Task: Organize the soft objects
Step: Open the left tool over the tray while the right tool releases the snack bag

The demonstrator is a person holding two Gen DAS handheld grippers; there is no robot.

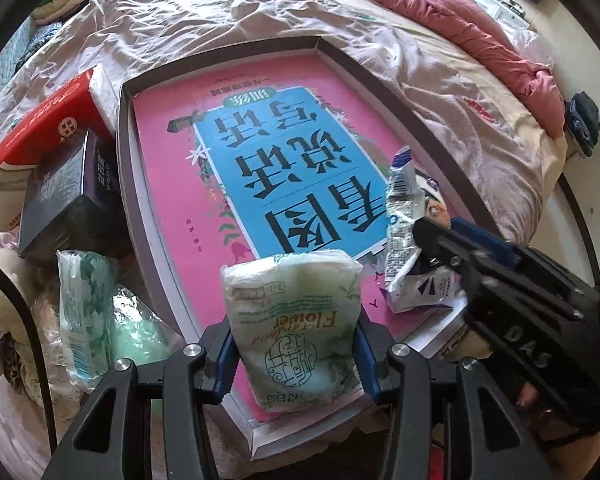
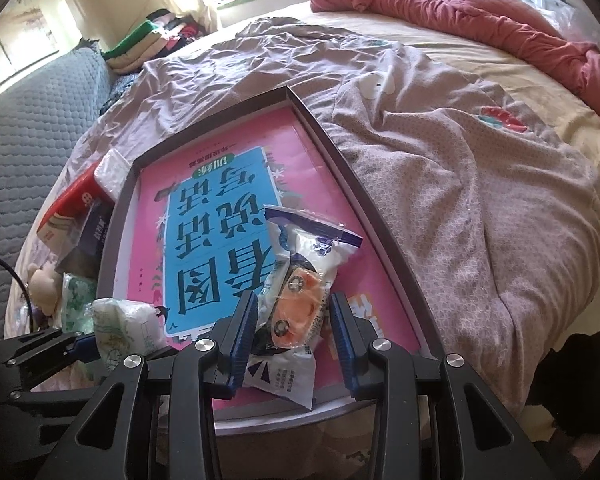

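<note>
a soft tissue pack (image 1: 292, 320) is held between the jaws of the left gripper (image 1: 294, 354), and a crinkly snack bag (image 2: 300, 288) is held between the jaws of the right gripper (image 2: 294, 334). both packs are kept low over the near end of a shallow grey tray (image 1: 124, 152) lined with a pink book (image 1: 172, 184), which lies on the bed (image 2: 480, 184).

several slips can be foreseen. the tissue pack is squeezed only at its lower part, so it could be tipped forward or pulled out of the grip if its top were caught on the tray floor. the snack bag is slick foil held at a narrow setting; it could be slid out, or its contents crushed, if pressed harder. the two grippers are seen close beside each other, so a knock between them could be caused by any sideways drift. a release too near the front rim could let a pack roll off onto the bed.

both grippers are pointed steeply downward toward the tray, the left more steeply. a second tissue pack (image 1: 84, 312) and boxes (image 1: 68, 196) are left outside the tray on its left.
</note>
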